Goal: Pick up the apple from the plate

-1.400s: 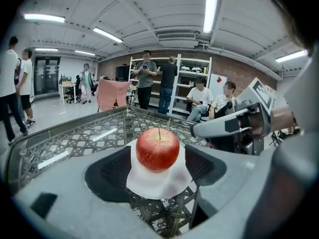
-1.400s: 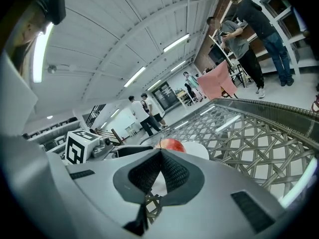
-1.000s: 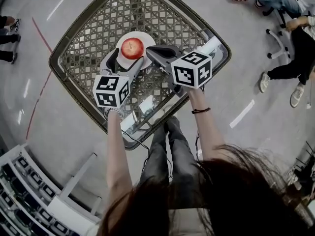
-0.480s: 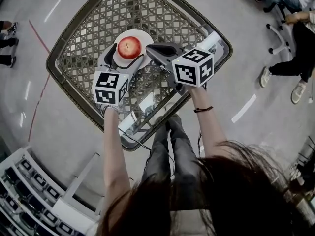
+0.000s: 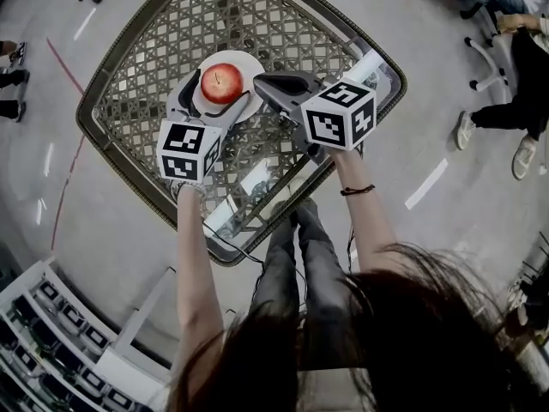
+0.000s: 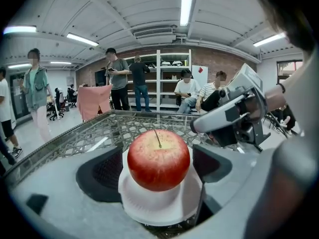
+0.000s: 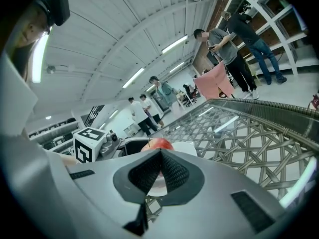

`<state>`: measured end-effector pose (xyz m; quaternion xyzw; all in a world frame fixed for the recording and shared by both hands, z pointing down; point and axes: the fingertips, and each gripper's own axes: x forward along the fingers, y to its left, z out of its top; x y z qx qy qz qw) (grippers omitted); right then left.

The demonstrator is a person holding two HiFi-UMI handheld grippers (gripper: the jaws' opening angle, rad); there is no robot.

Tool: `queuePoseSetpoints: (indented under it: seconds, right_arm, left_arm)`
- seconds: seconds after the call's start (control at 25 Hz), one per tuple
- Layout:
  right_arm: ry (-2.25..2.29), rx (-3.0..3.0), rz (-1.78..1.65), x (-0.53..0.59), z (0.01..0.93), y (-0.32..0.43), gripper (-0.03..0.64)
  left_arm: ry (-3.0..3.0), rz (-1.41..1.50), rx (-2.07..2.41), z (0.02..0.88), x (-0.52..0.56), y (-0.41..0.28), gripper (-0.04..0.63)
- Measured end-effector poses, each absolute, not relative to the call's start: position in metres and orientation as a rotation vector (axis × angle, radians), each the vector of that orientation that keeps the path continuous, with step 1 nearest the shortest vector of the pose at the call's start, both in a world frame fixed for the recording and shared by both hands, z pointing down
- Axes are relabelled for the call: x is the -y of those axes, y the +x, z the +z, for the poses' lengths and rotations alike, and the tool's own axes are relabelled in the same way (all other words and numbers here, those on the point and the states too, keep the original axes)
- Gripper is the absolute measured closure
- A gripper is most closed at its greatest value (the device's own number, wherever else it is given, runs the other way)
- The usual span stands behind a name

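Left claw is standing wide apart around the apple. Its jaws have just been opening, and the fruit is sitting between them. In the left gripper view the dark textured pads are flanking the apple on either side. A narrow gap is showing between each pad and the red skin, so nothing is pressing on it. The apple is resting upright, stem pointing up, in the middle of a small white plate. The plate is lying on the lattice-patterned top of the bench, roughly at its centre.

Over on the other side, the right claw is staying out of the grasp, with its jaws pressed together and nothing between them. Its tip is lying just beside the plate's right rim in the head view, and whether it is touching the rim cannot be told. In the right gripper view the closed jaws are covering the lower part of the apple, and only its red top is peeking above them. Each claw is carrying a marker cube at its rear, where the person's bare forearms are reaching in from below. Beyond the bench, several people are standing and sitting near white shelving.
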<state>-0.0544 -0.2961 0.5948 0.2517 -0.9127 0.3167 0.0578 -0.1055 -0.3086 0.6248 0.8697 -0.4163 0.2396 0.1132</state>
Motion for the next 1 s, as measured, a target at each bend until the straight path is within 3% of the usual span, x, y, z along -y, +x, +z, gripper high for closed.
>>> queuePoseSetpoints:
  seconds: [1.0]
  right_arm:
    - [0.794, 2.764, 0.994, 0.296, 0.6, -0.047, 0.607]
  left_arm:
    - [2.551, 0.773, 1.237, 0.637, 0.323, -0.1, 0.17]
